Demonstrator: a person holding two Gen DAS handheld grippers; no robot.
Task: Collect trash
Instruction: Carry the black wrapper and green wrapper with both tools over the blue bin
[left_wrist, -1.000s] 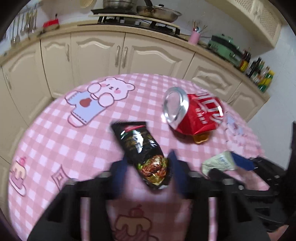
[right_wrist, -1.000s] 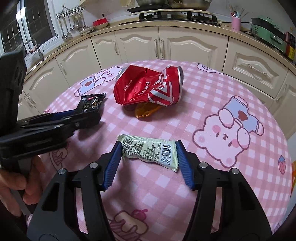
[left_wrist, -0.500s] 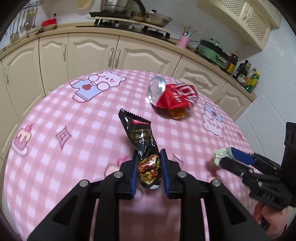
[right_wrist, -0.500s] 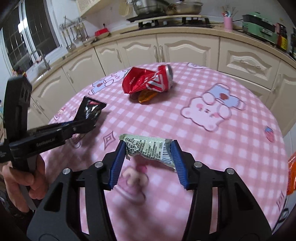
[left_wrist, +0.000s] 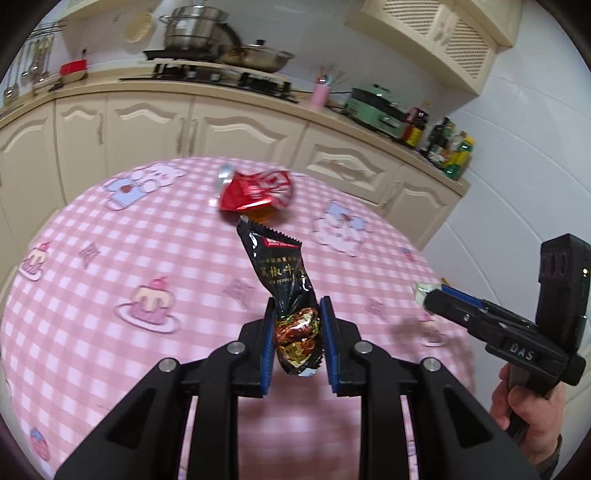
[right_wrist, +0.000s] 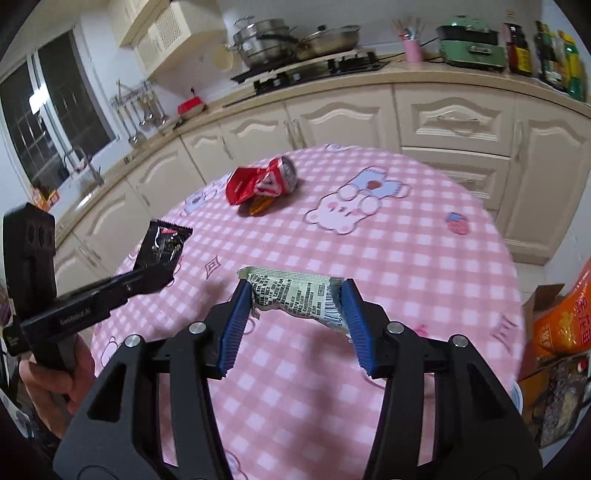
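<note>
Orange scrap (right_wrist: 259, 204) half buried under crushed red can (right_wrist: 263, 181), kind untellable; red can blurred in left view; orange bag (right_wrist: 565, 320) cut off at right edge; bottle labels (left_wrist: 448, 150) too small to read; near rim of surface (left_wrist: 110, 424) hidden behind tongs.

Black snack wrapper (left_wrist: 286, 291), glossy, upright and crumpled, mid-frame, lifted clear. Pale green wrapper (right_wrist: 295, 301) with barcode, stretched crosswise at centre. Crushed red can (right_wrist: 264, 181) on its side, upper middle, orange scrap (right_wrist: 258, 205) beneath.
</note>
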